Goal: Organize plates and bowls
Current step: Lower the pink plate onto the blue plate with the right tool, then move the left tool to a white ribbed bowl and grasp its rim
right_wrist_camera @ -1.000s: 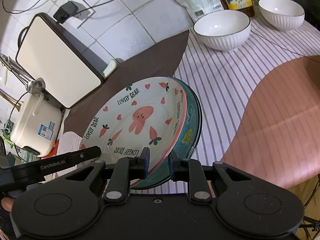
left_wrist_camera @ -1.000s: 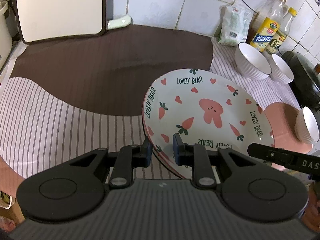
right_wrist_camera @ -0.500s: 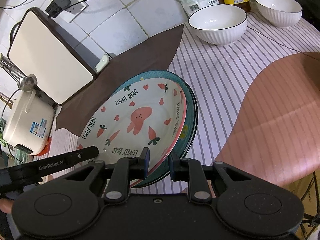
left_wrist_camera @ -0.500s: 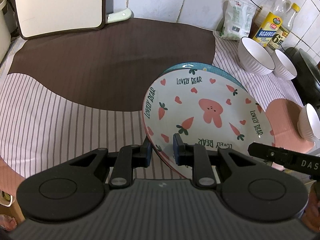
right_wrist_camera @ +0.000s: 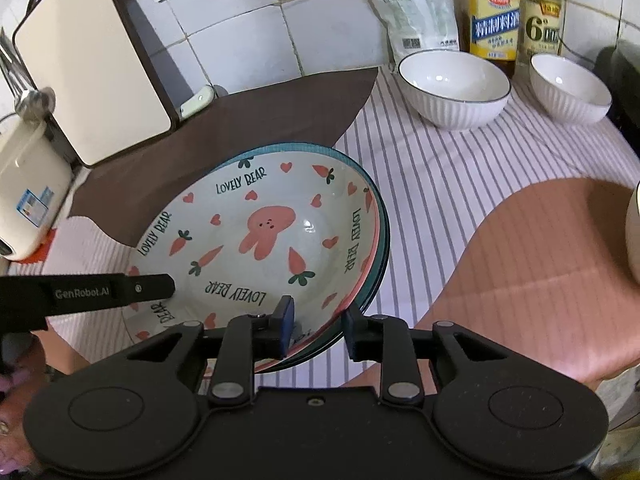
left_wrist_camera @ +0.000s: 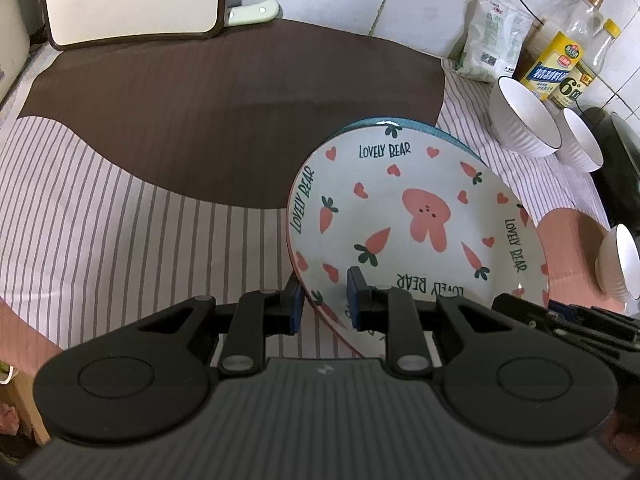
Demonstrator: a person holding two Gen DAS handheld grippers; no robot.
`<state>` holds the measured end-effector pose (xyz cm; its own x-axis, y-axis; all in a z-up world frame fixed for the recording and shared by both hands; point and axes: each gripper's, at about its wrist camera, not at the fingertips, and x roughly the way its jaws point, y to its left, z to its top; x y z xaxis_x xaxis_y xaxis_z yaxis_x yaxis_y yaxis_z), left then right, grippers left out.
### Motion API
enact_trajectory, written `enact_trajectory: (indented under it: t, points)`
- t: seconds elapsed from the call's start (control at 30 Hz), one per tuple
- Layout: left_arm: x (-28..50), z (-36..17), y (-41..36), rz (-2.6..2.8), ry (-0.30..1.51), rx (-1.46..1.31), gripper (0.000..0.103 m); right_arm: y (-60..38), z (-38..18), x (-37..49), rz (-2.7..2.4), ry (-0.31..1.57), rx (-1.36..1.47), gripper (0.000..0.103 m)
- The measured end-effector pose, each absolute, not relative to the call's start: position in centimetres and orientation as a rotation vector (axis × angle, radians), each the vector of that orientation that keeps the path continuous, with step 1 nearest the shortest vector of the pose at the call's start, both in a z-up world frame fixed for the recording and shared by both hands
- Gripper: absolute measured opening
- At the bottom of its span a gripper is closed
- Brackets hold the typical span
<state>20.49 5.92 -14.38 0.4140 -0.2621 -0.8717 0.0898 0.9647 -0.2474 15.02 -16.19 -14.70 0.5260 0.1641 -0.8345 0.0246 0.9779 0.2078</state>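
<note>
Stacked plates gripped from two sides above the table (left_wrist_camera: pixel 120 220). The left gripper (left_wrist_camera: pixel 322 300) has its jaws narrowed onto the near rim of the rabbit plate (left_wrist_camera: pixel 416 232), one blue pad under the rim and one on the face. The right gripper (right_wrist_camera: pixel 316 320) bites the opposite edge in the same way, its jaws spanning both the rabbit plate (right_wrist_camera: pixel 260 240) and the teal plate (right_wrist_camera: pixel 376 276) nested beneath it. The teal plate (left_wrist_camera: pixel 400 122) shows only as a rim beyond the upper plate. Ahead and right of the right jaws, two white bowls (right_wrist_camera: pixel 454 88) stand on the striped cloth, just before the oil bottles (right_wrist_camera: pixel 494 20). A third bowl (left_wrist_camera: pixel 618 266) lies right of the left jaws.
</note>
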Motion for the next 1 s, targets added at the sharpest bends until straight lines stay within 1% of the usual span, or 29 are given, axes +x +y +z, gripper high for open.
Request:
enact_trajectory:
  t: [0.2, 0.5, 0.57, 0.83, 0.87, 0.93, 1.0]
  points:
    - [20.5, -14.5, 5.8, -0.195, 1.134, -0.183, 0.021, -15.3, -14.7, 14.8, 0.061, 0.990, 0.127, 0.036]
    - [20.4, -14.5, 4.6, -0.140, 1.150, -0.147, 0.021, -14.9, -15.0, 14.7, 0.019, 0.928, 0.037, 0.037]
    - [20.4, -14.6, 4.2, -0.130, 1.154, -0.115, 0.021, -15.3, -15.7, 15.0, 0.007, 0.951, 0.054, 0.036]
    - [20.3, -14.6, 3.9, -0.117, 1.146, -0.083, 0.022, -16.2, -16.2, 15.0, 0.027, 0.917, 0.099, 0.036]
    - [20.3, -14.6, 4.0, -0.116, 1.146, -0.084, 0.022, -16.4, -16.3, 15.0, 0.036, 0.912, 0.101, 0.036]
    - [20.3, -14.7, 3.9, -0.106, 1.138, -0.067, 0.031, -16.5, -16.3, 14.8, 0.055, 0.901, 0.088, 0.036]
    - [20.2, -14.6, 4.0, -0.093, 1.145, -0.072, 0.031, -16.6, -16.0, 14.6, 0.063, 0.881, 0.045, 0.037]
